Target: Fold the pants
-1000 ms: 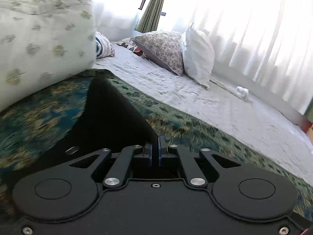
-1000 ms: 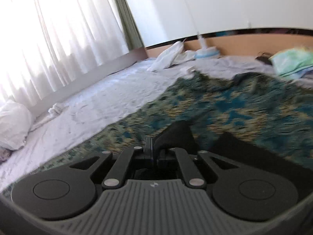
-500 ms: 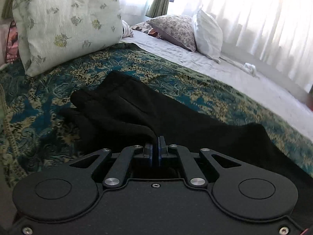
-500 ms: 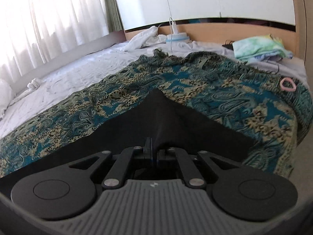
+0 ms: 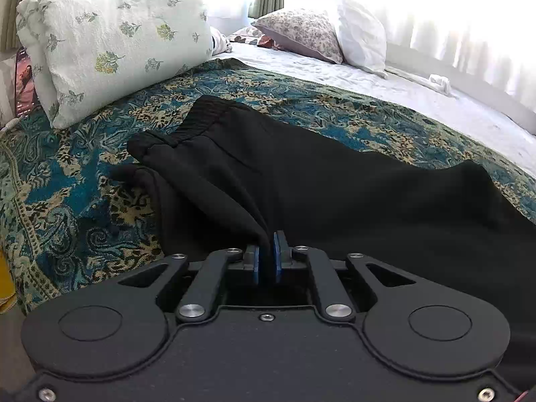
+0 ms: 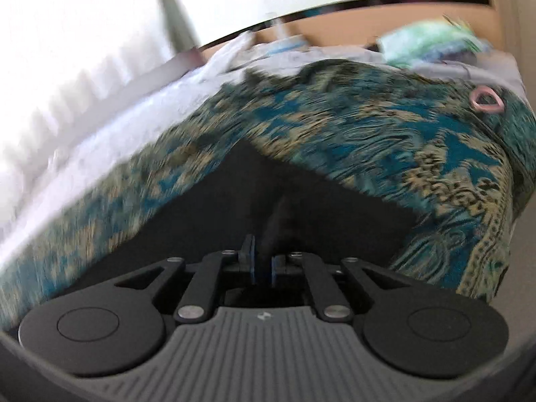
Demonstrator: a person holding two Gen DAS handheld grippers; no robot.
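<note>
Black pants (image 5: 301,181) lie on a teal and gold patterned bedspread (image 5: 67,201). The elastic waistband (image 5: 201,124) lies toward the far left, partly doubled over. My left gripper (image 5: 267,254) is shut on a fold of the black pants fabric at the near edge. In the right wrist view, which is blurred by motion, my right gripper (image 6: 262,264) is shut on another part of the pants (image 6: 268,194), which spread out over the bedspread (image 6: 385,140).
A large floral pillow (image 5: 110,40) sits at the far left, with two more pillows (image 5: 335,33) by the curtained window. White sheet (image 5: 418,97) covers the far side of the bed. A pink ring (image 6: 485,98) and folded green cloth (image 6: 428,43) lie near the headboard.
Both grippers pulled back toward me and rose while holding the pants, so more of the garment and waistband shows spread on the bedspread. The right view tilted and blurred.
</note>
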